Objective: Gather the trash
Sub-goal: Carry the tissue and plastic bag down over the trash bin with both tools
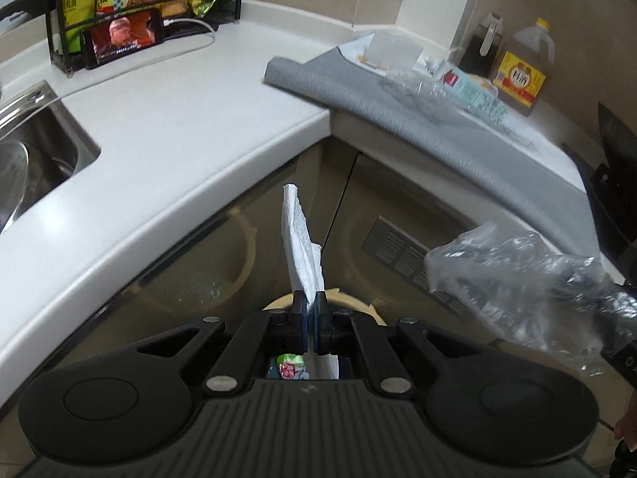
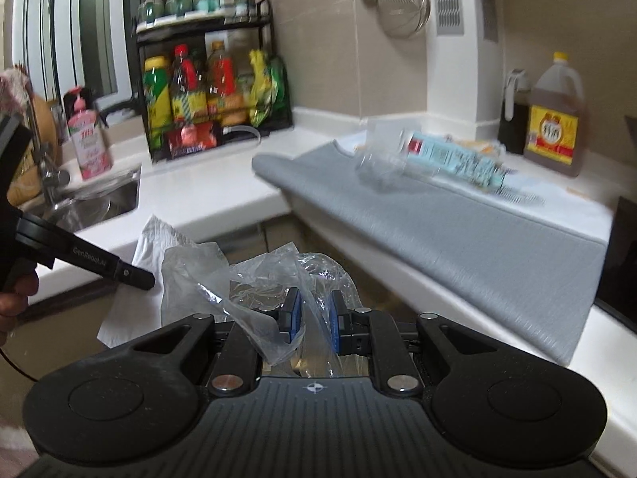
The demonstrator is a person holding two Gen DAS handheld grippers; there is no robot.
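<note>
The left gripper [image 1: 310, 302] is pointed steeply downward in front of the white countertop [image 1: 167, 127], below its curved edge, and its jaws are pressed together on a white paper towel [image 1: 300, 247] that stands up between them. The right gripper [image 2: 312, 310] is angled less steeply, also off the countertop's front edge, and its jaws are nearly closed, pinching crumpled clear plastic film [image 2: 254, 275]. In the left wrist view that film [image 1: 529, 279] is seen hanging well to the right of the towel. A hand [image 2: 16, 298] is partly seen at the frame edge holding the left gripper, whose arm reads "GenRobot.AI". On the countertop a grey mat [image 1: 458, 131] overhangs the front edge, and more clear wrapping [image 1: 414, 87] and a light-blue printed packet [image 1: 473, 91] lie on it, their print blurred. Beside the mat a jug [image 1: 521, 67] with a yellow label in unreadable characters is set against the wall. Between the mat and the sink [image 1: 43, 135] the countertop is bare. Below the left gripper a round bin rim [image 1: 358, 300] is partly visible.
</note>
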